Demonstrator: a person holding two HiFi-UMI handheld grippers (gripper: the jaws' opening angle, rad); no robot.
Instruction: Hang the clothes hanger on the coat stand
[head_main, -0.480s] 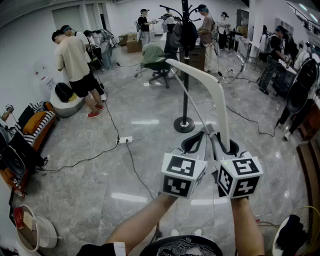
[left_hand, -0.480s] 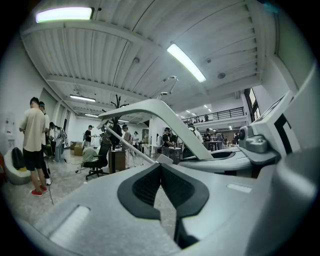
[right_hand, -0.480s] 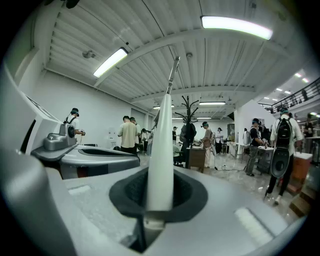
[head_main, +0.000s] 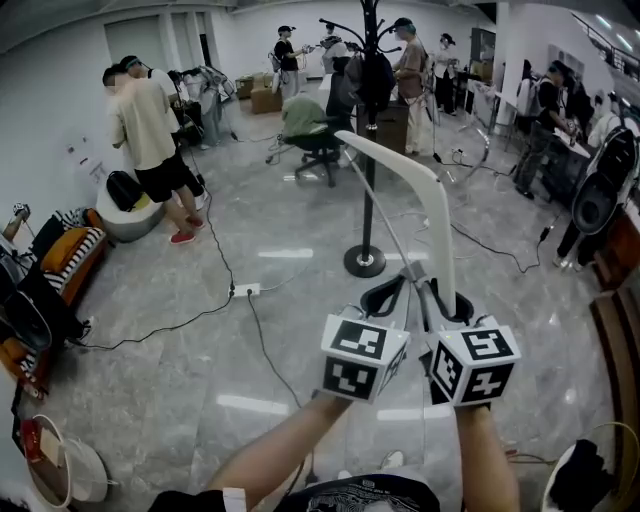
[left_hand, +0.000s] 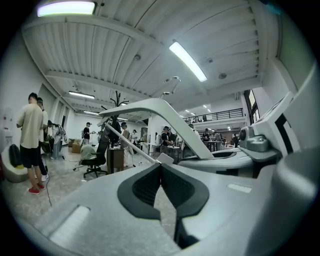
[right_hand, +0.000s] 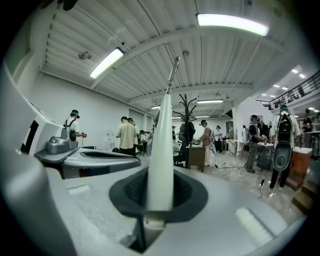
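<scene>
In the head view we see the left gripper (head_main: 385, 292) and right gripper (head_main: 445, 298) side by side, holding the white clothes hanger (head_main: 425, 190) above the floor, short of the coat stand (head_main: 368, 150). In the left gripper view, the jaws are clenched on the end of the hanger's thin bar. In the right gripper view, the jaws grasp its broad arm, which stands upright.

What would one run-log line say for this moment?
left gripper: shut on clothes hanger bar | right gripper: shut on hanger arm | coat stand: ahead, apart | hanger: not yet hung
</scene>
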